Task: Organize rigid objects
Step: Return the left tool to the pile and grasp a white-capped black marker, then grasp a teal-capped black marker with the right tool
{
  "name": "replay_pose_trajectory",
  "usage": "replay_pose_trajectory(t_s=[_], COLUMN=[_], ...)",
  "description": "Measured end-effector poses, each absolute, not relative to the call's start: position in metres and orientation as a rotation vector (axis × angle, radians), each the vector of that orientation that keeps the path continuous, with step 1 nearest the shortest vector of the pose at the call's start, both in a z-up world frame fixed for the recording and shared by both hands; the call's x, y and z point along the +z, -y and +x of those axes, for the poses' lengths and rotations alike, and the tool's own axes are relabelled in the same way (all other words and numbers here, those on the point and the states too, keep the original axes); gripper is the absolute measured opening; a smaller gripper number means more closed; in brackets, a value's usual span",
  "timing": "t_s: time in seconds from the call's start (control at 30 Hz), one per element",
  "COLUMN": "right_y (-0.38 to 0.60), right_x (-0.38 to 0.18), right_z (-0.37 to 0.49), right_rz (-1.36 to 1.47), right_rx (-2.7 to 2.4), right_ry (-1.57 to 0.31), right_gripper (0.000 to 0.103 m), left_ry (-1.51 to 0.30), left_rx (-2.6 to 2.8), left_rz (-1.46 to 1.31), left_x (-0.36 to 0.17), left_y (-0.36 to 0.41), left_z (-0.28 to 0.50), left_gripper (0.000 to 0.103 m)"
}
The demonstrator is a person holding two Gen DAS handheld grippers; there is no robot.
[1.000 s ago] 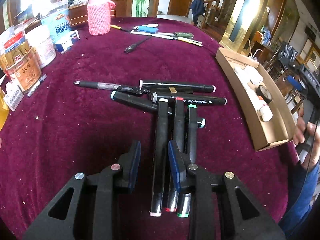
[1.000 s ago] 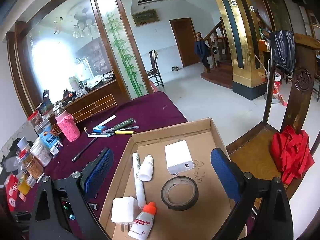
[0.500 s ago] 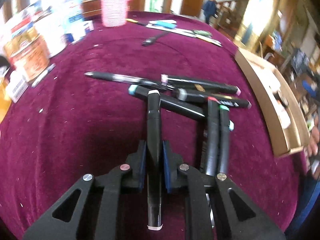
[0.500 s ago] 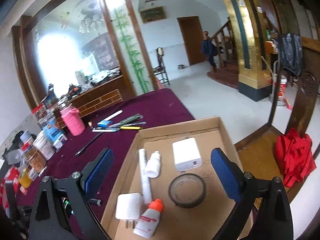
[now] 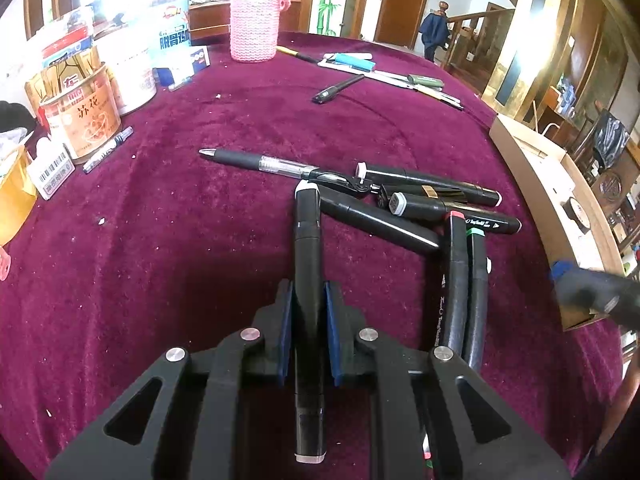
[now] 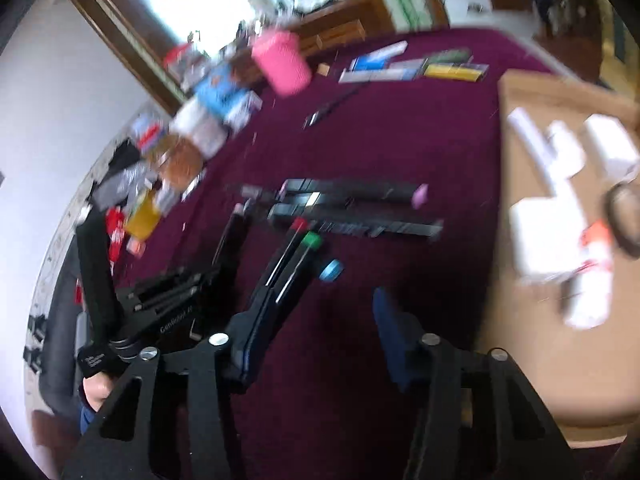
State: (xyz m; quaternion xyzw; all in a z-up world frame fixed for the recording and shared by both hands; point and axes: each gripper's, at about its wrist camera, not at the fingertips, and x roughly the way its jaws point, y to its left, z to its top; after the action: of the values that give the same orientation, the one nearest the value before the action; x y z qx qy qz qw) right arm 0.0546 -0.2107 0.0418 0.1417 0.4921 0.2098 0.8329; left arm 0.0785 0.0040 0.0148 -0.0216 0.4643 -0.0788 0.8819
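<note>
Pinching a black marker (image 5: pixel 307 264) lengthwise, left claw (image 5: pixel 307 300) low over the table; right claw (image 6: pixel 320 312) spread.

Seven markers (image 5: pixel 307 264) lay on the cloth, with one gel pen (image 5: pixel 260 162), one pink holder (image 5: pixel 253 28) and one box (image 5: pixel 532 168).

**Black frames, blue pads, silver screws**

The left gripper (image 5: pixel 307 334) was matte black plastic, its linkage arms pierced by triangular cut-outs and pinned with round silver screws. Its pads (image 5: pixel 285 336) were dark blue. The right gripper (image 6: pixel 316 330) matched: black arms, silver screws, blue ribbed pads (image 6: pixel 390 326). At the lower left of the right wrist view, a bare-skinned hand (image 6: pixel 96 394) showed above a blue sleeve.
</note>
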Motion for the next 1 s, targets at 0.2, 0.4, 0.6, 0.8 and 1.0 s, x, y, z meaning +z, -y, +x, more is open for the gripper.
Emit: replay_pose_trajectory(t_s=[0.2, 0.4, 0.6, 0.8, 1.0], right_y=[0.188, 0.176, 0.156, 0.131, 0.132], right_x=[0.019, 0.012, 0.016, 0.019, 0.014], right_z=[0.065, 0.070, 0.072, 0.062, 0.051], right_rz=[0.327, 0.330, 0.248, -0.021, -0.229], right_rx=[0.432, 0.417, 0.408, 0.437, 0.412], right_ry=[-1.140, -1.162, -1.153, -1.080, -0.990], right_gripper=[0.043, 0.041, 0.036, 0.028, 0.028], left_ry=[-0.967, -0.971, -0.970, -0.970, -0.966], left_rx=[-0.162, -0.160, -0.159, -0.162, -0.155], left_rz=[-0.044, -0.047, -0.045, -0.051, -0.036], left_x=[0.015, 0.015, 0.015, 0.014, 0.014], left_y=[-0.005, -0.004, -0.004, -0.004, -0.002], left_z=[0.078, 0.078, 0.078, 0.078, 0.077], left_gripper=[0.013, 0.013, 0.013, 0.013, 0.013])
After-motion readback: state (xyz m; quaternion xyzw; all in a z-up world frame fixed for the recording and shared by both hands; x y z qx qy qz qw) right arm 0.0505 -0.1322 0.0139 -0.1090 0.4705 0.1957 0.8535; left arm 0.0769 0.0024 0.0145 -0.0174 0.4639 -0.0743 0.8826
